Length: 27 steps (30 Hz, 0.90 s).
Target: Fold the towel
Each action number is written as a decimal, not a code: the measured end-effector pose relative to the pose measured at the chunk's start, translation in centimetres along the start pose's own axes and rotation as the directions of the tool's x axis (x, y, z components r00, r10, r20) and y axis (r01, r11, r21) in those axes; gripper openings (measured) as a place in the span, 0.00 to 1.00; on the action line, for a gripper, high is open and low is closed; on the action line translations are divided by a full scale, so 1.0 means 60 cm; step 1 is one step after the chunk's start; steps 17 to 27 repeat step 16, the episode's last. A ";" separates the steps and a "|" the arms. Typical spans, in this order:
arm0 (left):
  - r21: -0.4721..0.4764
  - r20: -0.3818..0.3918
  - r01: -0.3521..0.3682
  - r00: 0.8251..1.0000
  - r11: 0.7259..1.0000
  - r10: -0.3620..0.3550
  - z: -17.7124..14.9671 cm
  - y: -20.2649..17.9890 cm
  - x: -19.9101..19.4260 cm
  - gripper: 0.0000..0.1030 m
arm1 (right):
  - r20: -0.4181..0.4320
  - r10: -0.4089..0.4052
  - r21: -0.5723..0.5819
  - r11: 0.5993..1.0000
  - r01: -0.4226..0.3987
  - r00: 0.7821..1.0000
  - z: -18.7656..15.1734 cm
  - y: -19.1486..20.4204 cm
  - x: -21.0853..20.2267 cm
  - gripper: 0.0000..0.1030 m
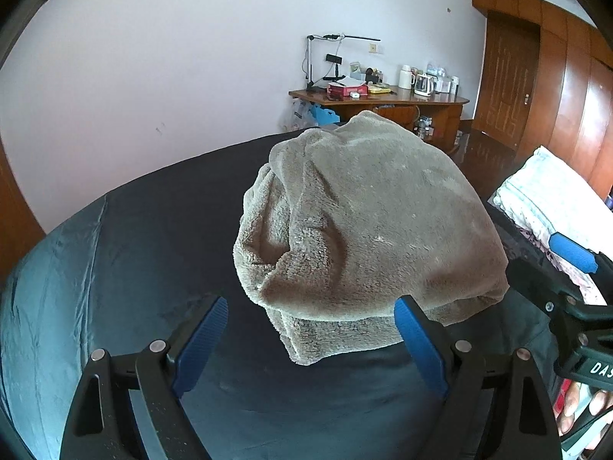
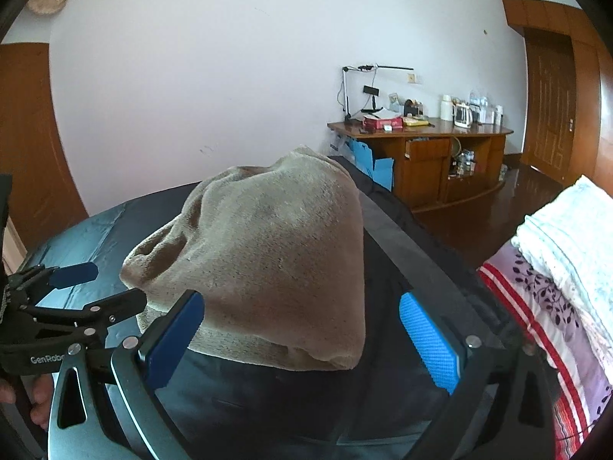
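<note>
With both the left gripper (image 1: 310,339) and right gripper (image 2: 302,339) spread and empty, the loosely folded grey-brown fleece towel (image 1: 367,230) risked slumping open along its uneven left layers.

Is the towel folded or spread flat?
Folded: the towel lies doubled in layers on the dark sheet, edges stacked at its near side.

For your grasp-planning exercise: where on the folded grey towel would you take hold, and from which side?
Grip the towel at its layered near edge, coming in low from the near side. The edge overhangs slightly toward both open grippers, so one finger can slip under the layers while the other presses from above.
</note>
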<state>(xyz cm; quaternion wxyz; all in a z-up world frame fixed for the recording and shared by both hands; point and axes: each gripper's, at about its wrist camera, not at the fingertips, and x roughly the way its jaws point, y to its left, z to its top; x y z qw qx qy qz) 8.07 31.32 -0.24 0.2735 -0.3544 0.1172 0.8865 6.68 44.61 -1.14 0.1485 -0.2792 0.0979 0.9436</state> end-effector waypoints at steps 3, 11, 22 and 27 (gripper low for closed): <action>0.009 0.018 -0.009 1.000 1.000 0.009 -0.003 -0.003 -0.001 0.88 | -0.006 0.001 0.005 1.000 -0.001 1.000 -0.003 -0.002 0.006 0.99; 0.005 -0.006 -0.016 1.000 1.000 0.016 -0.011 0.005 0.007 0.88 | -0.025 0.013 -0.003 1.000 -0.013 1.000 -0.012 0.006 0.011 0.99; -0.011 -0.023 -0.007 1.000 1.000 0.007 -0.016 0.012 0.012 0.88 | -0.038 0.017 -0.009 1.000 -0.017 0.999 -0.016 0.013 0.014 0.99; -0.011 -0.023 -0.007 1.000 1.000 0.007 -0.016 0.012 0.012 0.88 | -0.038 0.017 -0.009 1.000 -0.017 0.999 -0.016 0.013 0.014 0.99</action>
